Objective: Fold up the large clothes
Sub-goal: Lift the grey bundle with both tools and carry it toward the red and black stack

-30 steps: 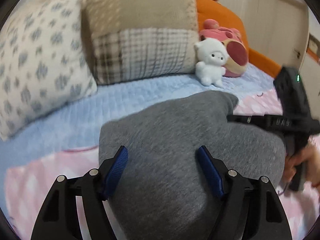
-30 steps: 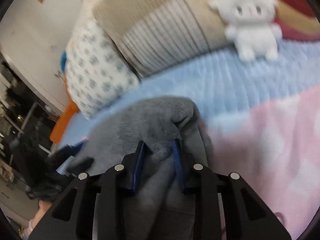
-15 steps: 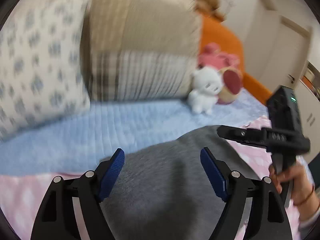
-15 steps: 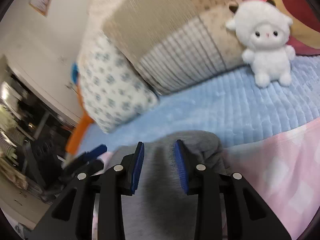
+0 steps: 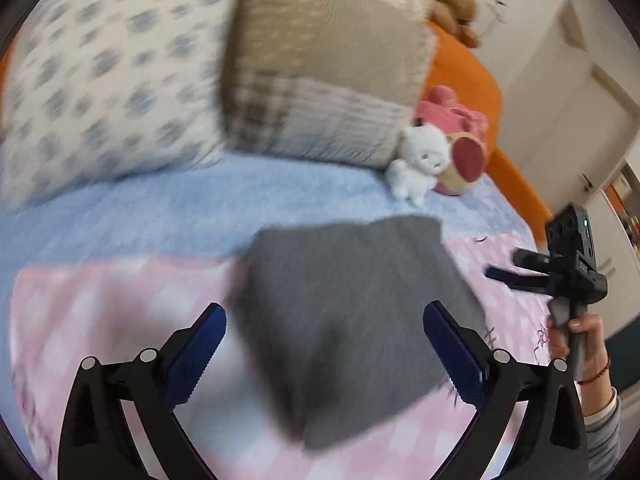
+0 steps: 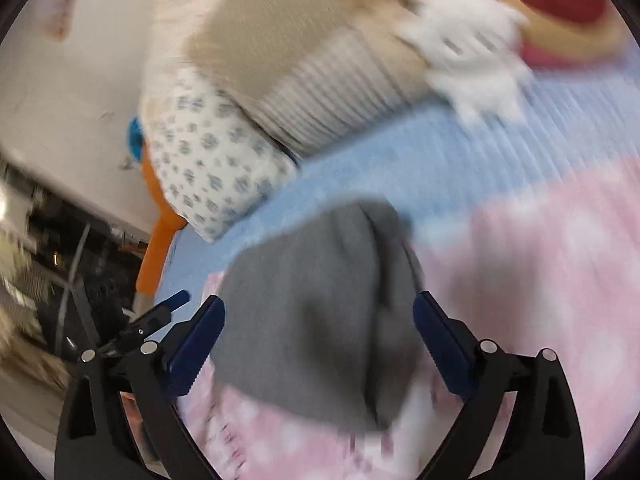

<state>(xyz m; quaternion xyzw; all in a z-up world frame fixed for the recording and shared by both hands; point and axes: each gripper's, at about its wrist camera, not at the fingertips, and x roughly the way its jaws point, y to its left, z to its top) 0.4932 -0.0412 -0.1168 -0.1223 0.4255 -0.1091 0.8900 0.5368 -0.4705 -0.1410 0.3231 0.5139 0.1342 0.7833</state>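
Grey garment (image 5: 352,312) free, both grippers' fingers (image 6: 198,340) newly spread.

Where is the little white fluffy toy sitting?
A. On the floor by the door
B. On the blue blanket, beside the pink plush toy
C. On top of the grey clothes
B: the white fluffy toy sits on the blue blanket against the pink plush toy, apart from the grey clothes.

I see two pillows (image 5: 200,80) on the blue sheet (image 5: 160,208). A white plush (image 5: 420,164) sits beside a pink one (image 5: 460,120).
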